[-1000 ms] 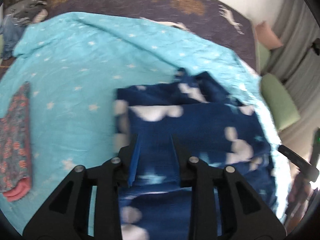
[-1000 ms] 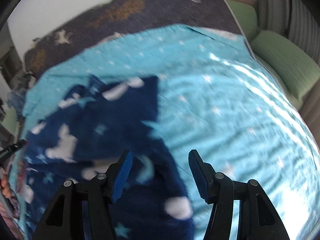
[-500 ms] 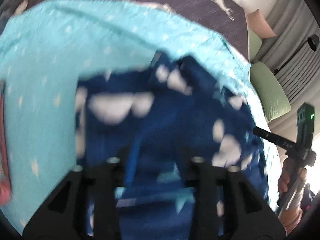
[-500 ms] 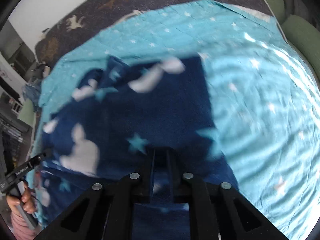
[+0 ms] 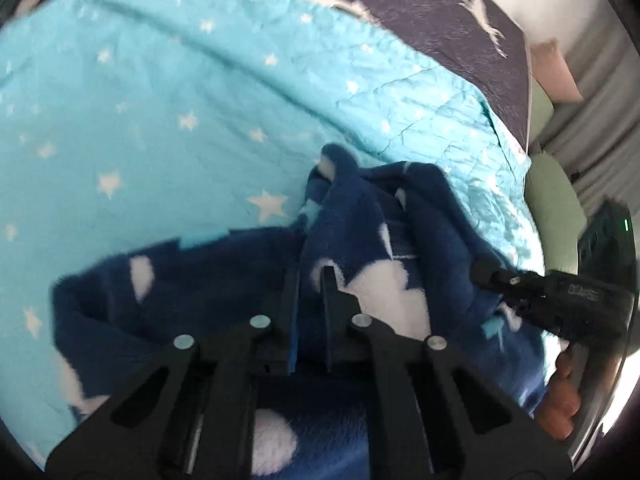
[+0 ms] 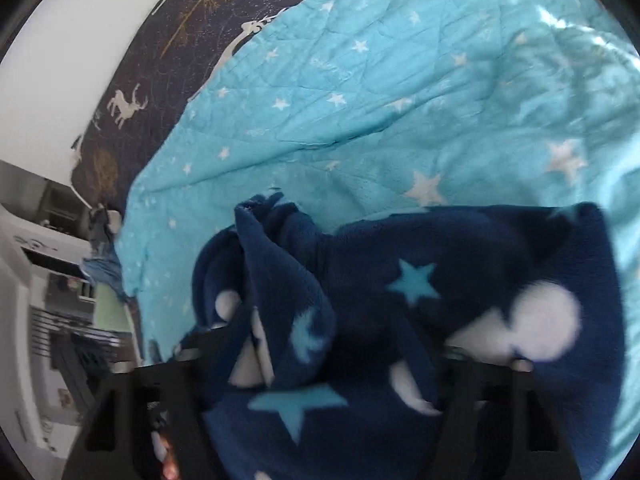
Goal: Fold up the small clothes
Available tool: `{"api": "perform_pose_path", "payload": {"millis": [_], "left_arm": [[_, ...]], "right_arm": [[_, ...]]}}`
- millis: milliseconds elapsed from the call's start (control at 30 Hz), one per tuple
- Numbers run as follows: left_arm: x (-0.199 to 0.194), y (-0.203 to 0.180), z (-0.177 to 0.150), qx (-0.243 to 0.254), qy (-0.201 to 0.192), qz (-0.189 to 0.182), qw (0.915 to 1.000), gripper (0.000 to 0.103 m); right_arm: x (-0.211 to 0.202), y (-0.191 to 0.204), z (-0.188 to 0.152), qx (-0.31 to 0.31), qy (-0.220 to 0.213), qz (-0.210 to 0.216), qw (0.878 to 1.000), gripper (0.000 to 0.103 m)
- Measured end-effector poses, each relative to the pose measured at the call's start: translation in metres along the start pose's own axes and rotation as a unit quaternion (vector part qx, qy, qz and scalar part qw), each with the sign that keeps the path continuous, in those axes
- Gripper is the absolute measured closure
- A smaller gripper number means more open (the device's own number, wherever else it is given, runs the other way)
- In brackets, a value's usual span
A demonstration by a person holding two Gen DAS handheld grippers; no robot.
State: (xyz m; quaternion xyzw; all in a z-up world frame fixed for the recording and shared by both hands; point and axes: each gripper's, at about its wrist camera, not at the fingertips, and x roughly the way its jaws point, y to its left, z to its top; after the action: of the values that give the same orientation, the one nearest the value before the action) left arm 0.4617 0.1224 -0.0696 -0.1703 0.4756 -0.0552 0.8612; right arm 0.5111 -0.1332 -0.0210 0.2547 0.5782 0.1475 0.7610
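A navy fleece garment (image 5: 380, 220) with white clouds and pale blue stars lies bunched on a turquoise star quilt (image 5: 160, 100). My left gripper (image 5: 310, 284) has its jaws closing tight on a raised fold of it, pads pressed on the fleece. At the right of that view my right gripper (image 5: 490, 276) bites into the garment's other side, with a person's hand (image 5: 560, 404) behind it. In the right wrist view the fleece (image 6: 460, 248) drapes over the fingers and hides them.
The quilt (image 6: 400, 80) covers a dark bedspread (image 5: 440, 12) printed with deer. A green cushion (image 5: 548, 200) and a pink pillow (image 5: 554, 68) sit past the bed's right edge. Grey furniture (image 6: 48, 300) stands beyond the left edge.
Both grippers moved forward and down onto the fleece and went from open to shut. The garment, nearly flat before, is now gathered into raised folds. The patterned cloth at left has left the view.
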Motion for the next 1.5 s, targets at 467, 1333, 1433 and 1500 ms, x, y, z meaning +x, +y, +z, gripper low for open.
{"api": "perform_pose_path", "payload": {"millis": [467, 1333, 1433, 1500], "left_arm": [[-0.040, 0.030, -0.004, -0.034, -0.022, -0.005, 0.9991, 0.078], [-0.023, 0.016, -0.003, -0.042, -0.007, -0.002, 0.9991, 0.015], [0.003, 0.010, -0.003, -0.058, 0.027, -0.017, 0.9978, 0.030], [0.015, 0.003, -0.005, -0.044, 0.039, -0.001, 0.9983, 0.084]], "right_arm": [[-0.017, -0.010, -0.020, -0.021, -0.031, -0.085, 0.996, 0.082], [-0.027, -0.001, -0.036, -0.067, -0.099, -0.115, 0.986, 0.083], [-0.026, 0.002, -0.029, -0.068, -0.081, -0.114, 0.988, 0.079], [-0.021, -0.005, -0.022, -0.048, -0.065, -0.097, 0.992, 0.069]]}}
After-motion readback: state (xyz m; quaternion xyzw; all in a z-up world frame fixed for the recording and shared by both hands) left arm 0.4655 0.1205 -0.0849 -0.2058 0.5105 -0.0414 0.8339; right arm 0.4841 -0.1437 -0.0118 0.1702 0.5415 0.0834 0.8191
